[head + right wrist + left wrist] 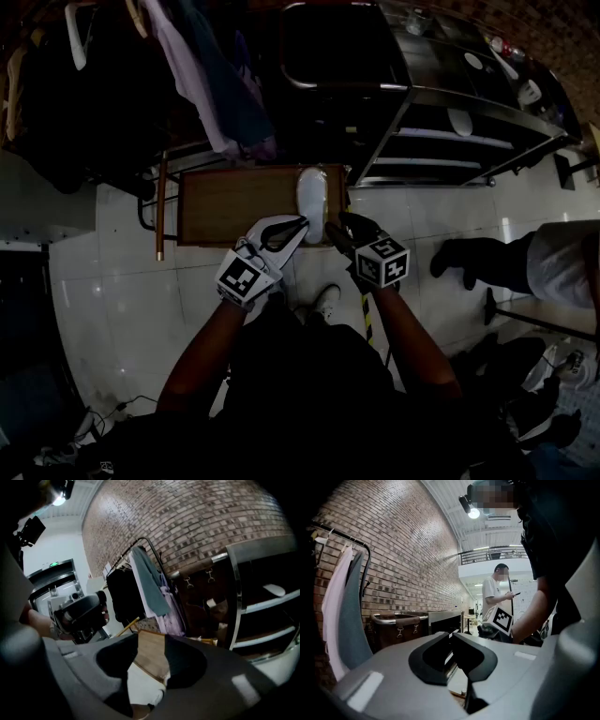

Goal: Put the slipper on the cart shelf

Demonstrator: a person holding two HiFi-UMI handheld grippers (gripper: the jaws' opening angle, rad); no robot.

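A white slipper (312,199) lies on a low wooden table (234,202), toe pointing away from me. My right gripper (339,232) is at its near right end. In the right gripper view the slipper (143,686) fills the narrow gap between the dark jaws of the right gripper (151,639), which are shut on it. My left gripper (289,230) hovers just left of the slipper's heel, jaws slightly apart with nothing between them (451,637). The metal cart (469,98) with its shelves (441,137) stands beyond, to the right.
A clothes rack (187,56) with hanging garments stands behind the table. A white item (459,121) lies on a cart shelf. A person (553,262) stands at the right. A brown bin (396,627) sits by the brick wall.
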